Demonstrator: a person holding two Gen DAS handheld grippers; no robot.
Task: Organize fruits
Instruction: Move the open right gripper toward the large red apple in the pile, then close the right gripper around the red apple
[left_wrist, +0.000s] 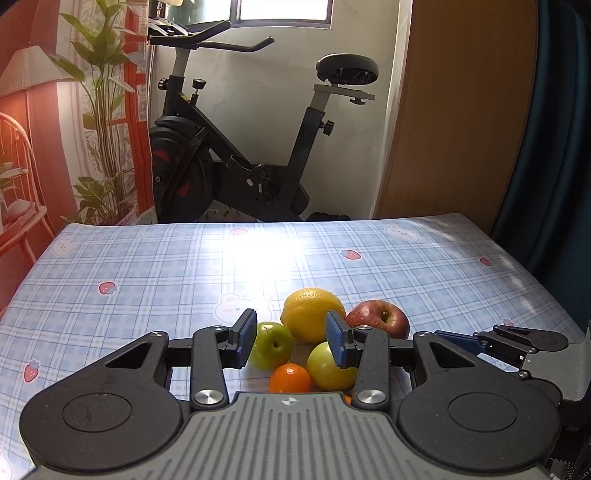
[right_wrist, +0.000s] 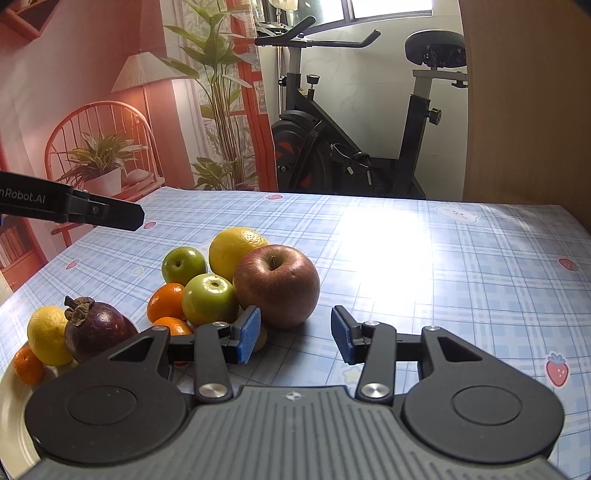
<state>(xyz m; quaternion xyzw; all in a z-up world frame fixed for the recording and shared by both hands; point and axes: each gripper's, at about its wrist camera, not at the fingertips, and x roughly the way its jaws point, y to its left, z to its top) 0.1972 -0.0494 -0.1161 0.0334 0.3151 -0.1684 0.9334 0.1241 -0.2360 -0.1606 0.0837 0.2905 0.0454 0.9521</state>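
The fruits lie in a loose pile on the bench (right_wrist: 424, 266), with the red apple (right_wrist: 276, 286) as the landmark. Behind it sits the large yellow citrus (right_wrist: 236, 251); to its left, two green apples (right_wrist: 209, 299) and small oranges (right_wrist: 166, 301), all touching or nearly so. Further left, a white plate (right_wrist: 14, 417) already carries a mangosteen (right_wrist: 96, 330), a lemon (right_wrist: 48, 334) and another small orange, so the plate appears to be the collection point. The right gripper (right_wrist: 295, 334) sits just in front of the red apple, released, jaws apart and empty, the left pad close beside the apple; this suggests an approach. The left gripper (left_wrist: 291, 339) hovers over the green apples, also parted, grasping nothing.
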